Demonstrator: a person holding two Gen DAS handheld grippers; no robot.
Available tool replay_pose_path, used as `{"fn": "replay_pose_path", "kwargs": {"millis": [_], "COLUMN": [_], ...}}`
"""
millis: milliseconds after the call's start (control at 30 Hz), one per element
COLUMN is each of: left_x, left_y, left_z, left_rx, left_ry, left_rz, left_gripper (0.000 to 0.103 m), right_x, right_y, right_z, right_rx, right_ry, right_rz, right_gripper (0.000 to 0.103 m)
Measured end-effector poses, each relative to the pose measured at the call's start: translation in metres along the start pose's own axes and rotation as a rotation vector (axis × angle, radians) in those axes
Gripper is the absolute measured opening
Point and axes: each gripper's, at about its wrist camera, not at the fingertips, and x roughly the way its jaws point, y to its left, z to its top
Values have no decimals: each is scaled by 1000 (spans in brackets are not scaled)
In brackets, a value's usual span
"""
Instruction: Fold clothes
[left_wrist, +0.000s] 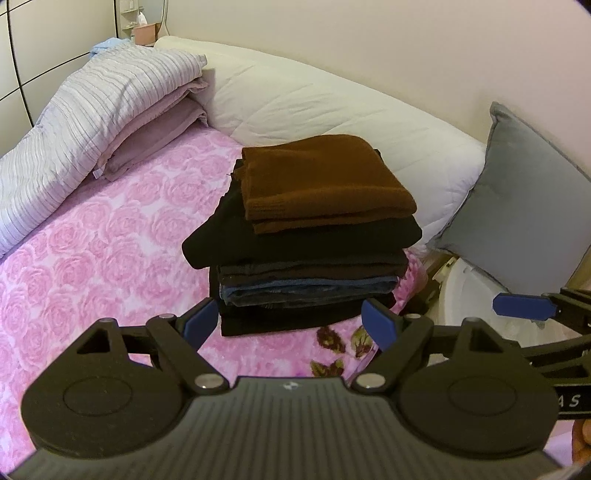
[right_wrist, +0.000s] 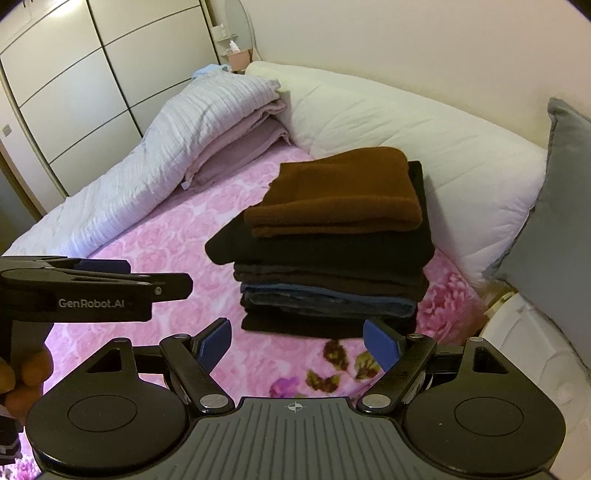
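At centre frame on the pink rose blanket (left_wrist: 110, 236) we are facing a soft, floppy stack of folded clothes (left_wrist: 310, 251), brown knit (right_wrist: 343, 192) topmost, judging its lower folded edges the safest hold, left gripper (left_wrist: 291, 325) and right gripper (right_wrist: 299, 341) both gaping wide, empty.

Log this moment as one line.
left gripper: open, empty | right gripper: open, empty | stack: folded, on bed, brown top uppermost | contact: none

Grey cushion (right_wrist: 565, 206) cut off at right edge; lowest layers of clothes stack (left_wrist: 306, 236) too dark to separate; far shelf items (right_wrist: 231, 44) too small.
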Motion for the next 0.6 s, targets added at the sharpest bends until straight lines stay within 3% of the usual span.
{"fn": "replay_pose_path", "kwargs": {"millis": [600], "left_x": [5], "left_y": [-5], "left_z": [-1], "left_rx": [16], "left_ry": [8], "left_rz": [6], "left_gripper": [83], "right_x": [2], "right_y": [-4], "right_z": [-2], "right_rx": [19], "right_ry": [7], "right_rz": [-3], "right_gripper": [82]}}
